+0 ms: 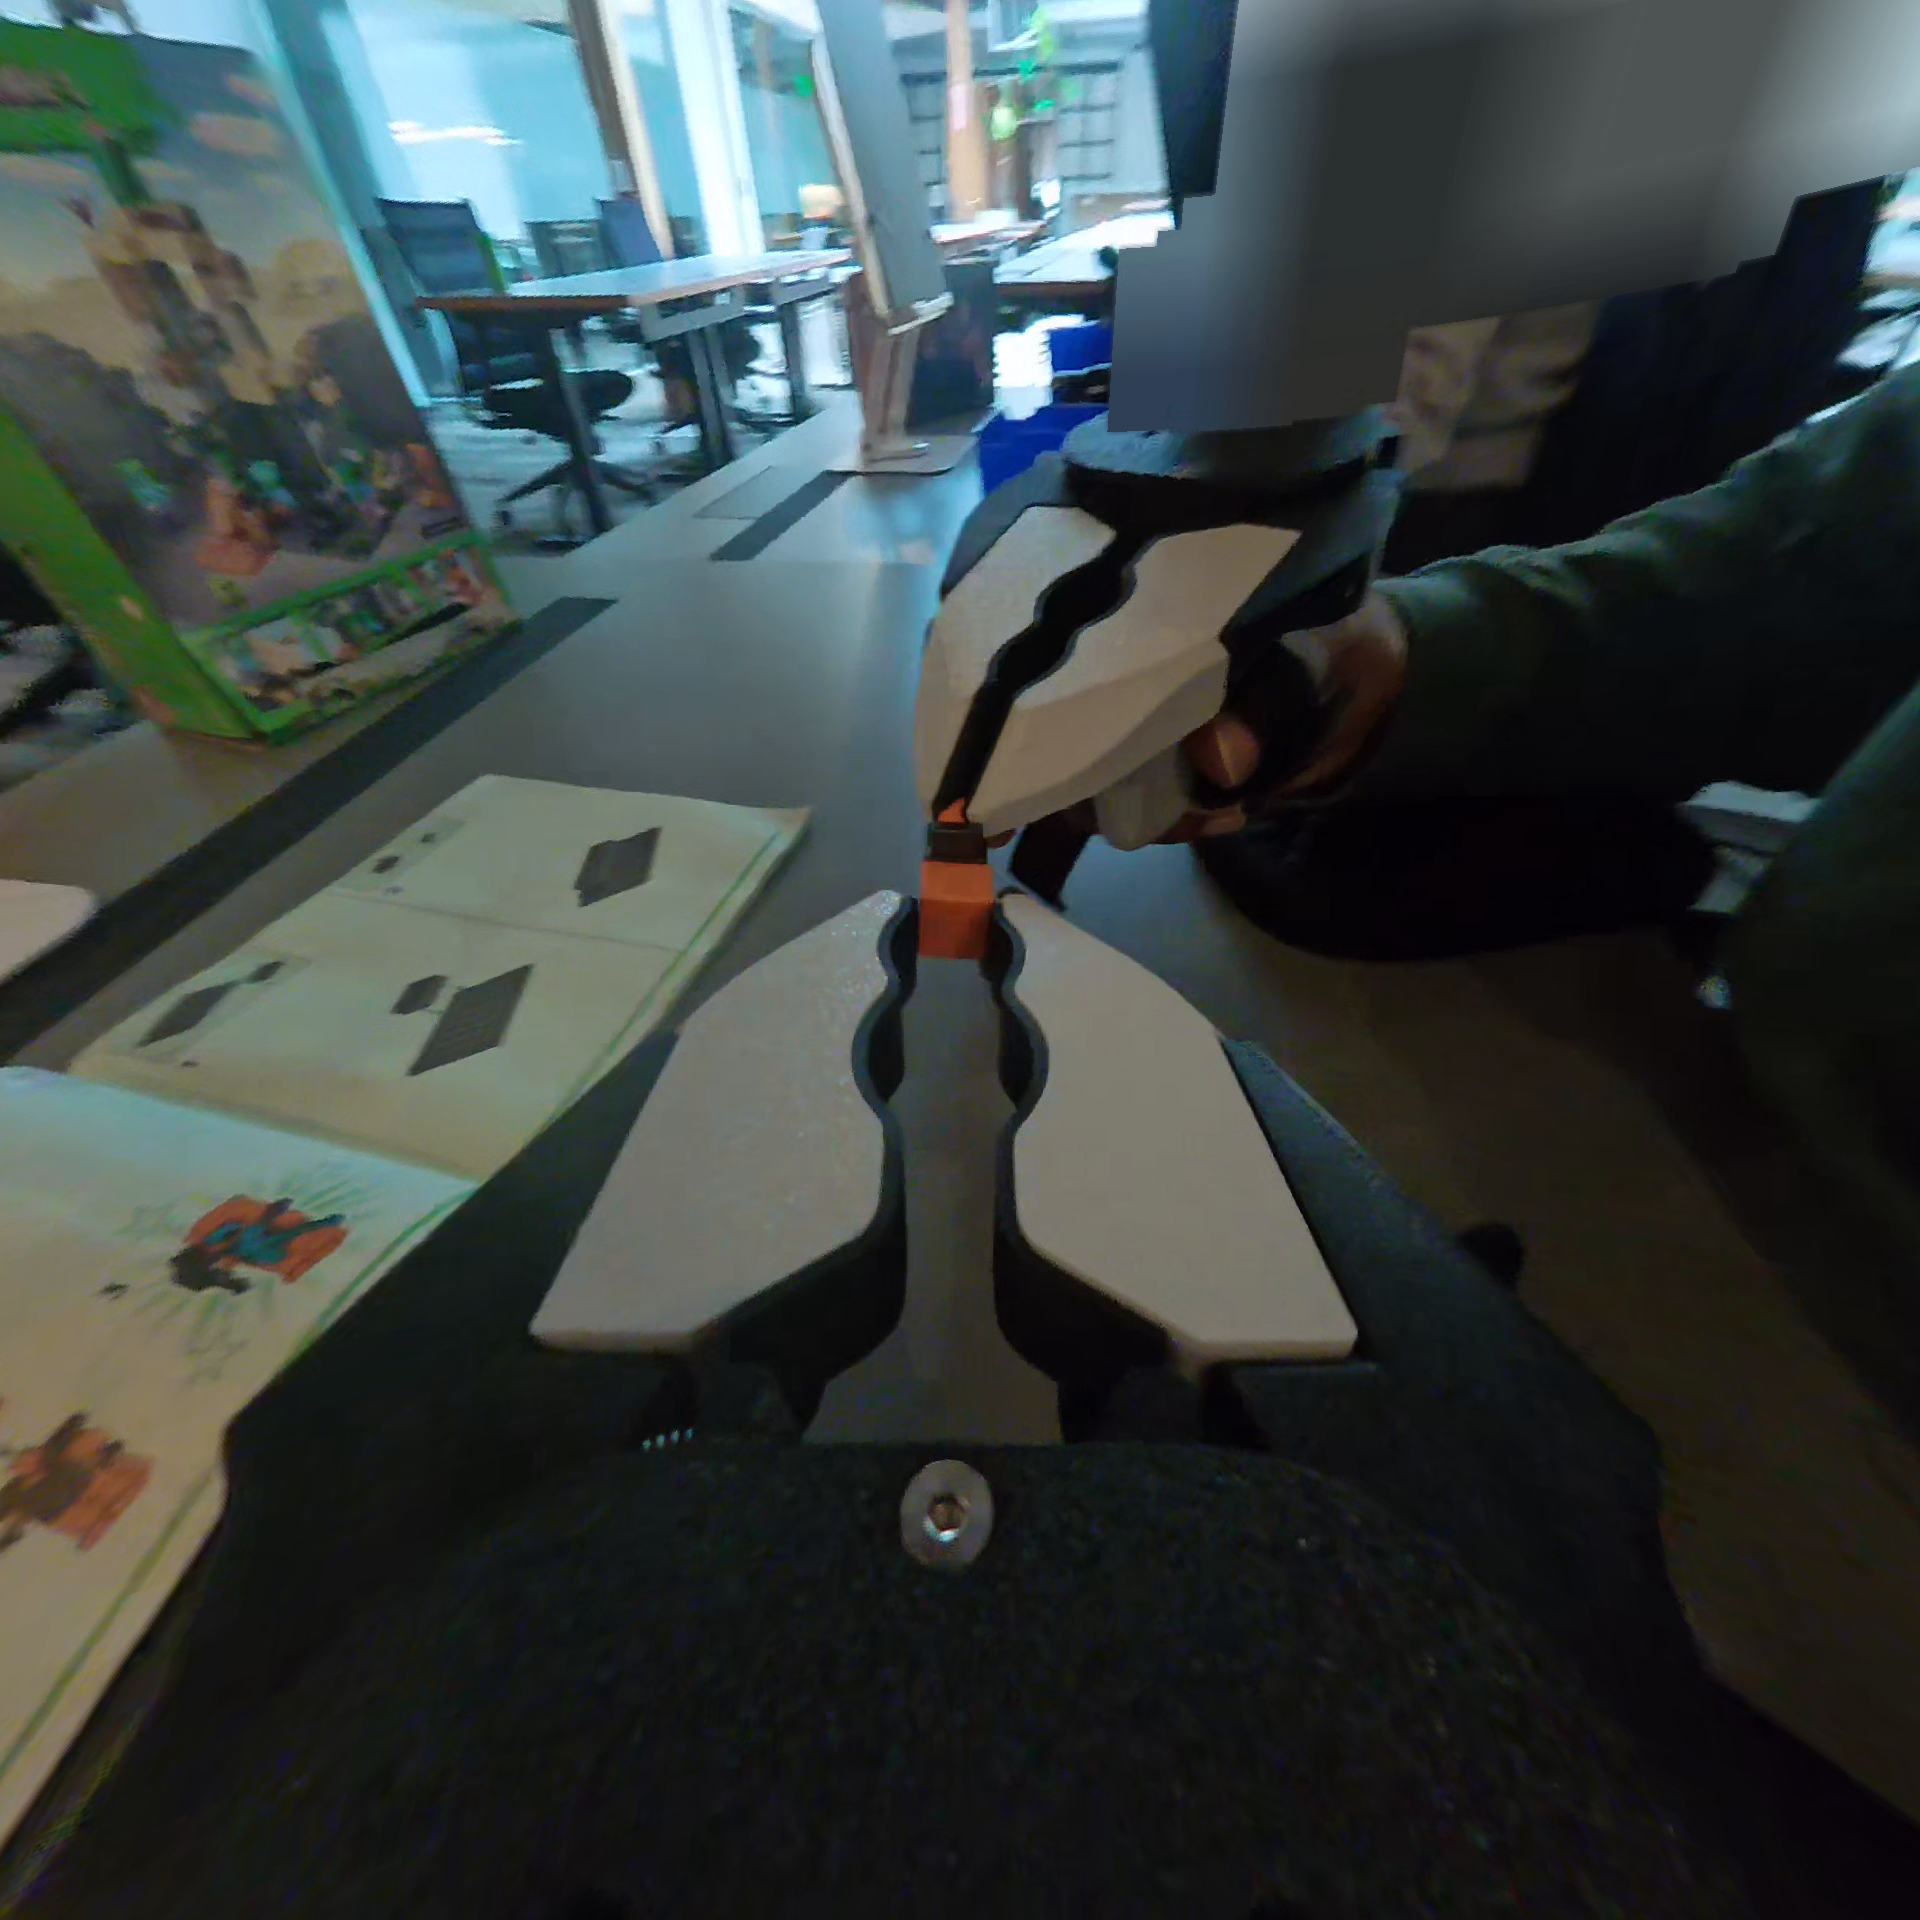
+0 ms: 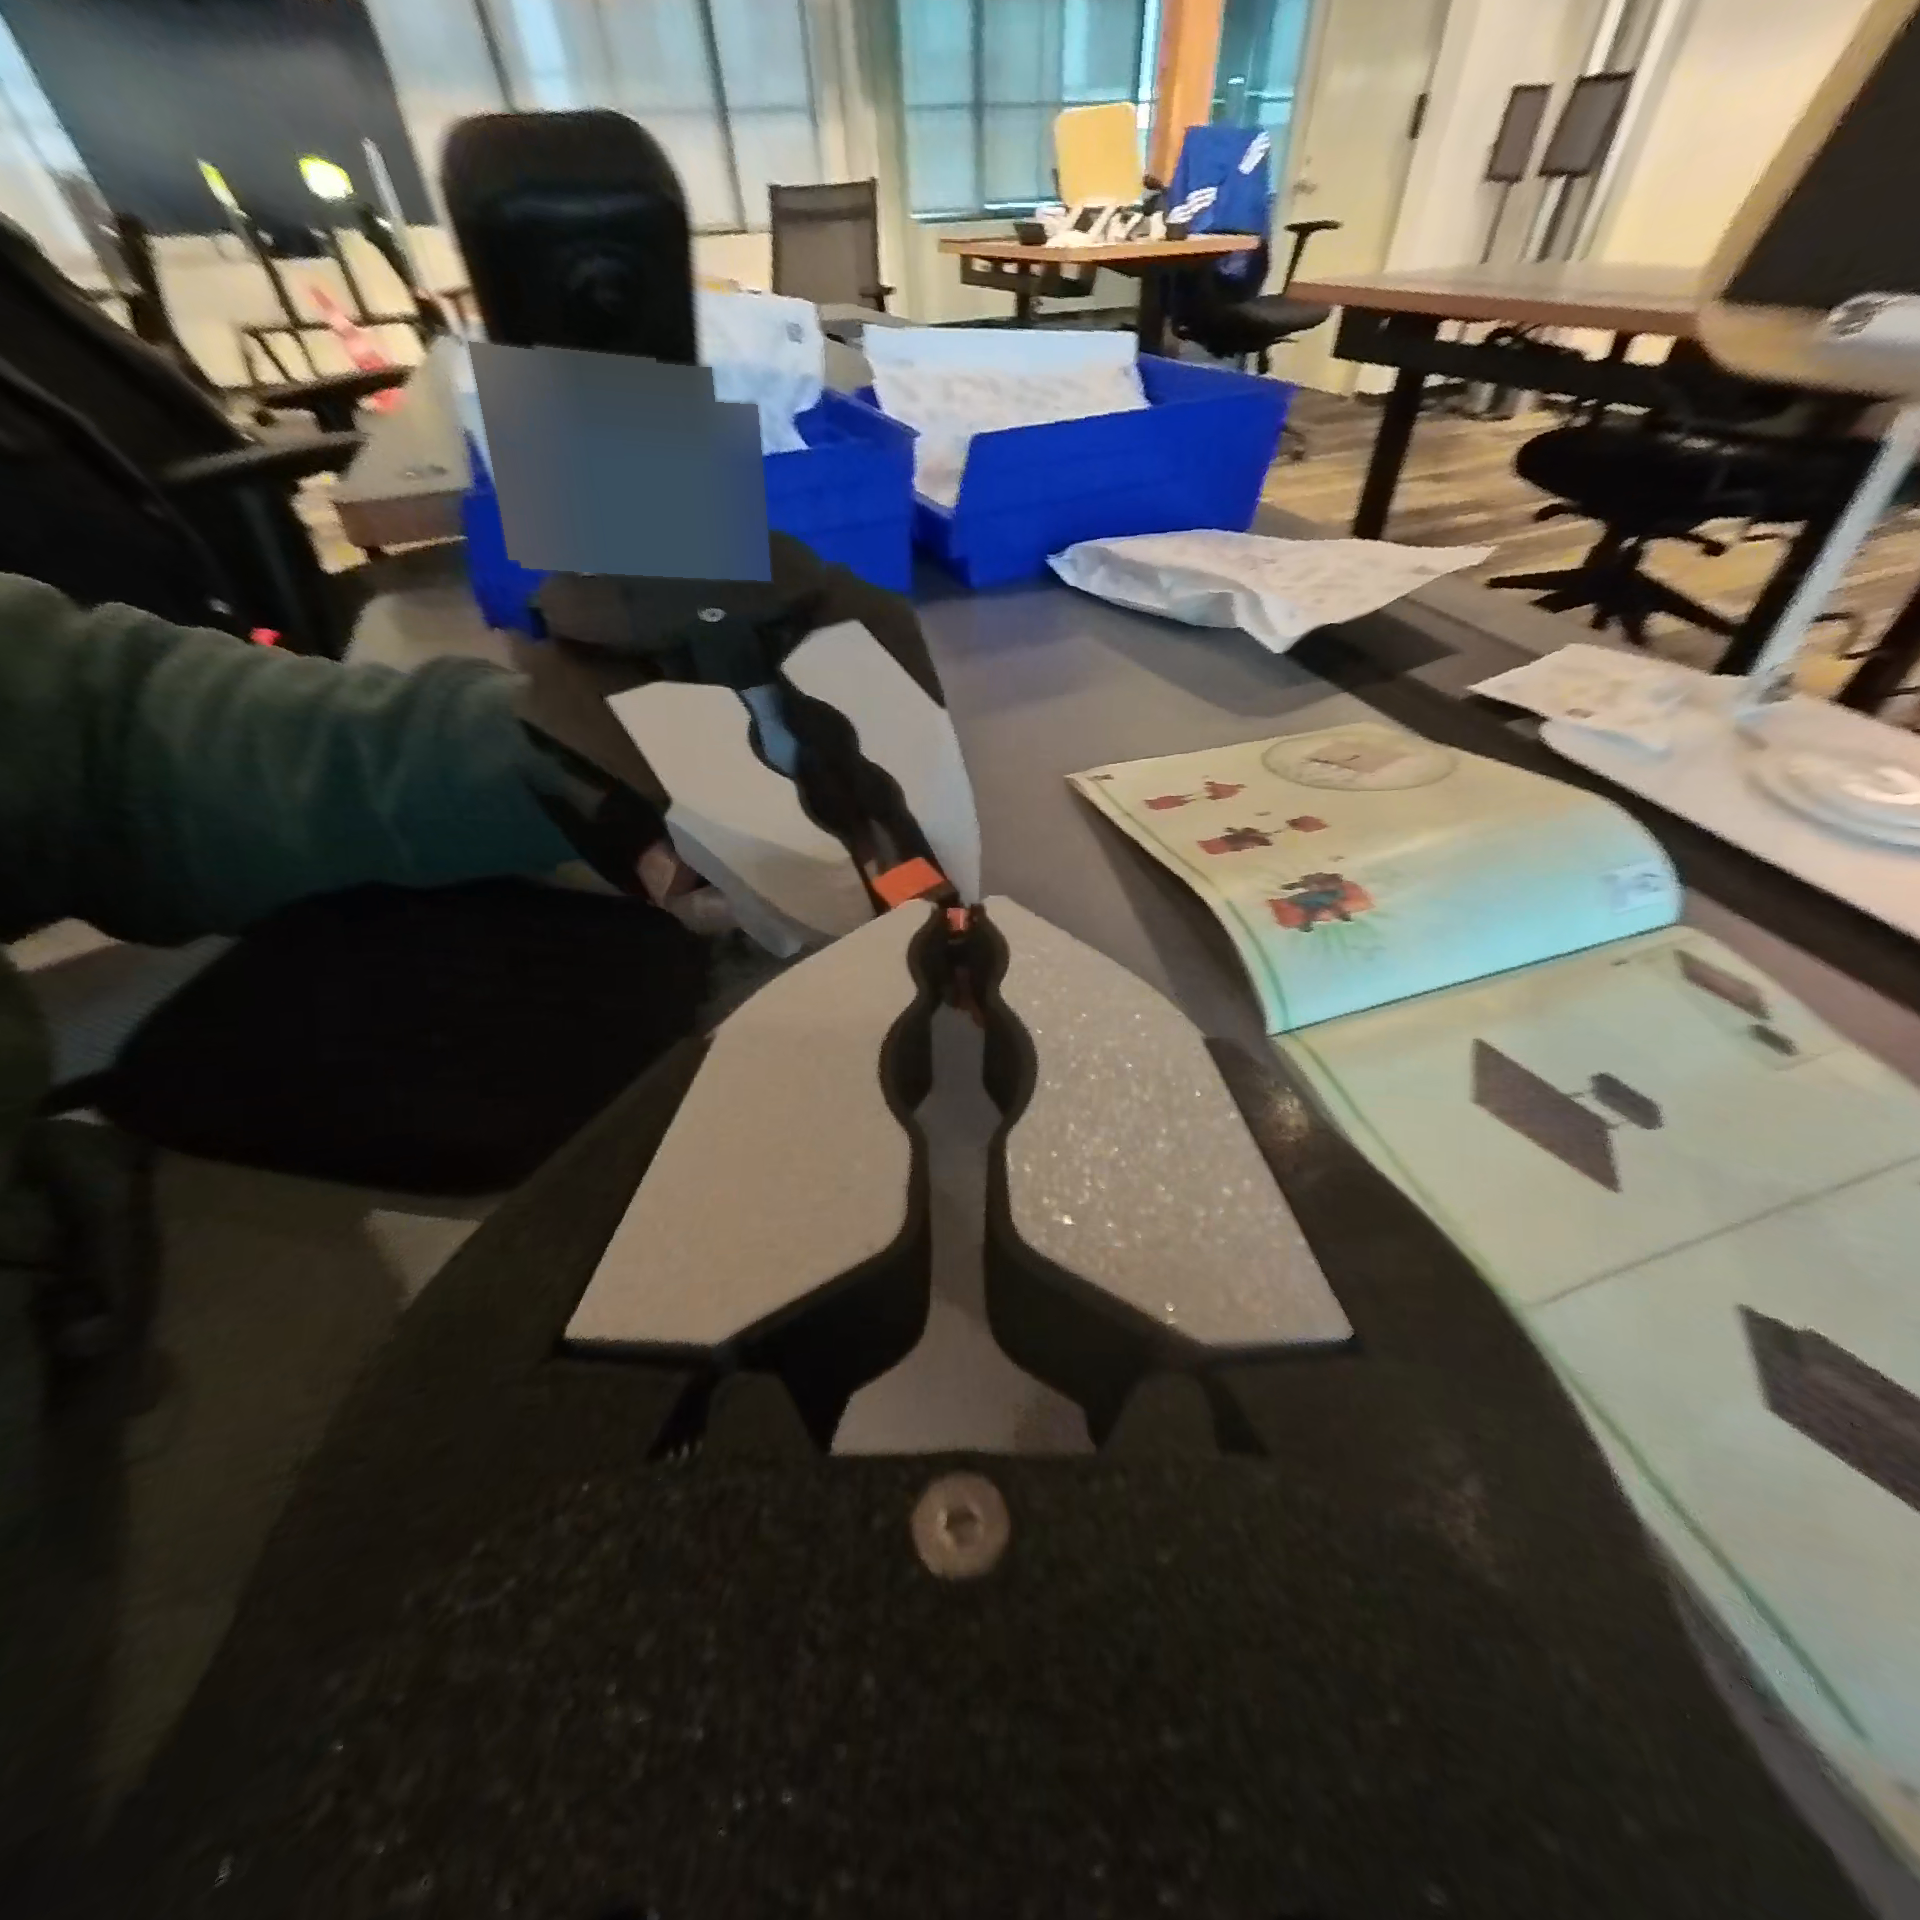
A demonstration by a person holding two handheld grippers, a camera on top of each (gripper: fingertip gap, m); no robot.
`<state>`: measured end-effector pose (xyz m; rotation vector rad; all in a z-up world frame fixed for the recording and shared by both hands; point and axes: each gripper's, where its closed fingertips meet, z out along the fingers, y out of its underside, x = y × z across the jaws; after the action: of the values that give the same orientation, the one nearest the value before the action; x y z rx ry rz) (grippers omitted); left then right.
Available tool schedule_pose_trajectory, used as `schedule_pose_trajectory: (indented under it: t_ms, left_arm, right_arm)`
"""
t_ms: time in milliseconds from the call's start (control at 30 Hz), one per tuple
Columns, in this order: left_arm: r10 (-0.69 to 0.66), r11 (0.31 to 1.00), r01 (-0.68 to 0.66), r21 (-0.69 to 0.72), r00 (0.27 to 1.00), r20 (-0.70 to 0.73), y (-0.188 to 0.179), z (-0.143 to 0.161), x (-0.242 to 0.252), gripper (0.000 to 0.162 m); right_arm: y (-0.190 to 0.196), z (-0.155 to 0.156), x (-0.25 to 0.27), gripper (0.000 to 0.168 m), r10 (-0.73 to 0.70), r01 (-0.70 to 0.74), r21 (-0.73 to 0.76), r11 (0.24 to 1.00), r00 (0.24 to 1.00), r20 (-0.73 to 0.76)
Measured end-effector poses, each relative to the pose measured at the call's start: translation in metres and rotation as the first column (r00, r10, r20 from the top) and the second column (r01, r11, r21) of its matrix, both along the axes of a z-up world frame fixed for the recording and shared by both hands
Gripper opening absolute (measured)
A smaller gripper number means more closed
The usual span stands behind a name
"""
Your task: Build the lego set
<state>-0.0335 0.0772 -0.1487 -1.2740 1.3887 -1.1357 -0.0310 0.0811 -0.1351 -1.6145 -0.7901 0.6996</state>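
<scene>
The left gripper [image 1: 951, 920] has its fingers pinched on an orange brick [image 1: 951, 923]. The right gripper [image 1: 961, 821] has its fingers squeezed on a small dark piece [image 1: 954, 840]. That piece sits right on top of the orange brick, touching it. Both are held up above the bench [image 1: 727, 665]. The open instruction book [image 1: 447, 977] lies to the left.
</scene>
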Motion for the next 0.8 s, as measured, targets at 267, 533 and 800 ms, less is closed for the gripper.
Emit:
schedule_pose_trajectory:
  t_ms: [267, 533, 800]
  left_arm:
    - [0.252, 0.952, -0.246, 0.181, 0.968, -0.010, 0.017, 0.004, 0.007, 0.012]
    - [0.371, 0.901, -0.354, 0.251, 0.928, -0.022, 0.025, 0.002, 0.006, 0.012]
    - [0.444, 0.858, -0.414, 0.306, 0.895, -0.034, 0.030, -0.002, 0.004, 0.012]
  right_arm:
    - [0.015, 0.005, 0.008, 0.003, -0.203, 0.203, 0.018, 0.979, 0.979, 0.002]
    - [0.022, 0.003, 0.008, 0.003, -0.318, 0.317, -0.032, 0.948, 0.947, -0.037]
    - [0.025, -0.001, 0.008, 0.002, -0.379, 0.376, -0.066, 0.924, 0.924, -0.040]
